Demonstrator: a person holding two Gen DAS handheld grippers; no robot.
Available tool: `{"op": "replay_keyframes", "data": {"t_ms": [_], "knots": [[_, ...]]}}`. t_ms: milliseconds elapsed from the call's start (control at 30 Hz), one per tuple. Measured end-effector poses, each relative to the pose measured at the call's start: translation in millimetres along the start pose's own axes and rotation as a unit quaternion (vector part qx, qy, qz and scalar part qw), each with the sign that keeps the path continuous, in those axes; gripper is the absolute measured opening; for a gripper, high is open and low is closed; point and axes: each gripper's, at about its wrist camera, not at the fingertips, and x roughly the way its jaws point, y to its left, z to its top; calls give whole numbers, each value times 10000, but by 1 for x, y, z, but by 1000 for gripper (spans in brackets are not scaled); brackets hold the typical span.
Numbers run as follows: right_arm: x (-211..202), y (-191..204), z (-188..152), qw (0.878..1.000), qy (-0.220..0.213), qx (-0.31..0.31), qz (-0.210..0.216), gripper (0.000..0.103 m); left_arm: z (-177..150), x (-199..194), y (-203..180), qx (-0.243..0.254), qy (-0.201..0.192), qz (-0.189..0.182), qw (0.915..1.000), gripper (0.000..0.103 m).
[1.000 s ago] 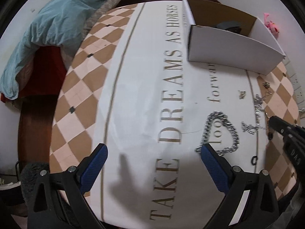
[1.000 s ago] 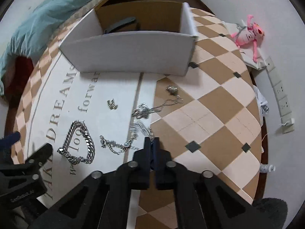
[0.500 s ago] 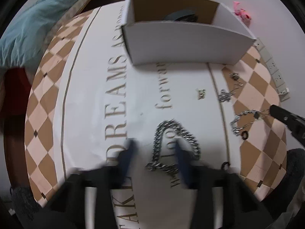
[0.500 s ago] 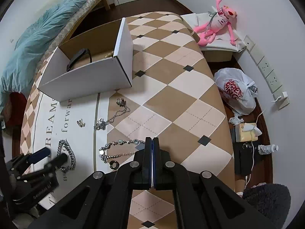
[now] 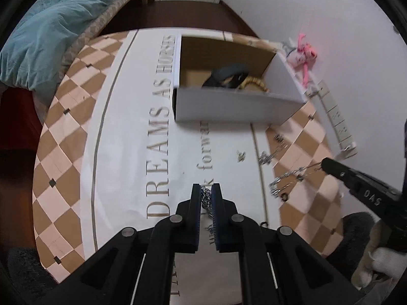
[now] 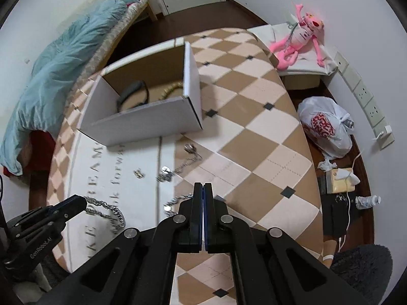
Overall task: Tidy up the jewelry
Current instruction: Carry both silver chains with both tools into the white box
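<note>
My left gripper (image 5: 206, 188) is shut on a thick silver chain (image 5: 205, 199), which hangs from it above the table; the chain also shows in the right wrist view (image 6: 112, 211). My right gripper (image 6: 203, 186) is shut on a thin silver necklace (image 6: 178, 202), which dangles from it in the left wrist view (image 5: 290, 179). An open white cardboard box (image 5: 229, 106) stands at the back of the table and holds a black band (image 5: 229, 75) and a gold chain (image 5: 254, 85). Another necklace (image 6: 183, 165) and a small earring (image 6: 138, 174) lie on the table.
The table has a checked cloth (image 6: 254, 137) with lettering. A bed with a teal duvet (image 5: 51, 25) is at the left. A pink plush toy (image 6: 300, 35), a plastic bag (image 6: 328, 127) and wall sockets (image 6: 366, 99) are at the right.
My left gripper has closed on the thick chain and lifted it. My right gripper has risen with the thin necklace. Both views now look further over the box.
</note>
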Motion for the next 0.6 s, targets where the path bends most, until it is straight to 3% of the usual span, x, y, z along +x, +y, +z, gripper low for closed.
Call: {"op": "replay_keyframes", "data": {"t_ms": [267,600], "knots": [[-40,18,23,9986,-229,-187,429,0,20,-44,-3,-6,-392,-298,9988,5],[-105,52,102,9915,-876,-653,704,0,94,-99,-20,107,-1009,-744,9921,5]]}}
